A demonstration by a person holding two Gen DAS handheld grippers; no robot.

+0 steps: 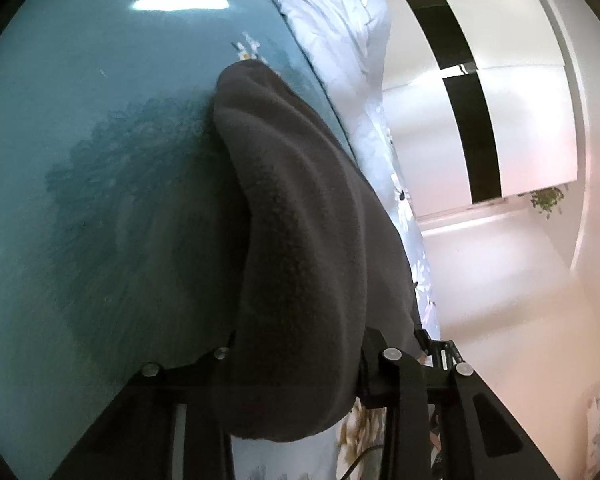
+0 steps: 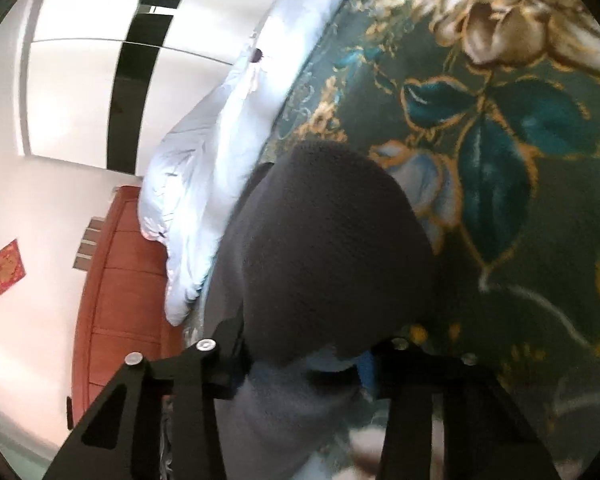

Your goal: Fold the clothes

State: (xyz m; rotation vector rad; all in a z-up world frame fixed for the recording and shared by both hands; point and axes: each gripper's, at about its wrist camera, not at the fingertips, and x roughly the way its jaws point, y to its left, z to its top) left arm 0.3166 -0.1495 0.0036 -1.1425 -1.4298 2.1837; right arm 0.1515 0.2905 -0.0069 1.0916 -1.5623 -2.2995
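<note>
Both the left hand-held gripper (image 1: 300, 364) and right hand-held gripper (image 2: 312, 356) grasp the dark grey fleece garment (image 1: 300, 216), lifted over the bed (image 1: 100, 200). Mid-fold (I judge); next, lay it flat.

both wrist views tilted, very close over the bed (image 1: 80, 200), sharing dark fleece (image 1: 300, 260), wardrobe (image 1: 520, 120)

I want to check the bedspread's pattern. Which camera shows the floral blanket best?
The right wrist view: the floral blanket fills its right side, with gold flowers and teal leaves sharp. The left wrist view shows only a small blurred patch of it beneath the dark fleece garment.
</note>
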